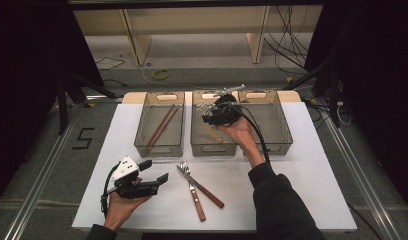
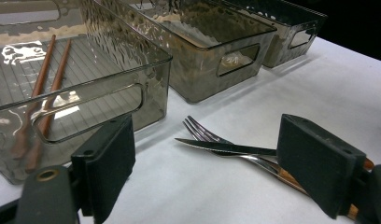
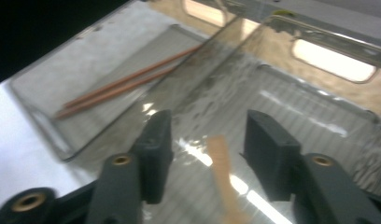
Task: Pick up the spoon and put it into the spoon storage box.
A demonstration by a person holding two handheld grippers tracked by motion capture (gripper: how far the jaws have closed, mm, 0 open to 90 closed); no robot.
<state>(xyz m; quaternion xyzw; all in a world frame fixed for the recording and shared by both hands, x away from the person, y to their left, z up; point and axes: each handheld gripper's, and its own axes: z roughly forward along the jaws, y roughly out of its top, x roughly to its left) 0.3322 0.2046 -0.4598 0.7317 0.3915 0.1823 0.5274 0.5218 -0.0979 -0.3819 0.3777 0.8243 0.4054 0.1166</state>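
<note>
Right gripper [image 3: 205,144] hangs over the middle bin [image 1: 213,146], jaws spread apart and pressing on nothing, and lying on the ribbed floor below them is a pale wooden handle [image 3: 223,177], flat, slim, light tan, its blunt end pointing up between the two black pads without touching either; the far end of the utensil runs out of the right gripper view, so what kind it is cannot be told. In the high view the same piece shows as a faint tan sliver [image 1: 210,133] inside that smoky, see-through bin, just under the hand. Beside it, the left bin [image 1: 160,148] holds a pair of reddish-brown chopsticks [image 1: 161,126] lying side by side on a slant. The right bin [image 1: 281,131] sits on the other side. Nearer the person, the left gripper [image 1: 157,171] rests low over the white table [image 1: 302,185], jaws wide and holding nothing, pointing at a fork [image 2: 203,135] and a knife [image 2: 221,147] crossed on the table, both with brown wooden handles and shiny steel heads
</note>
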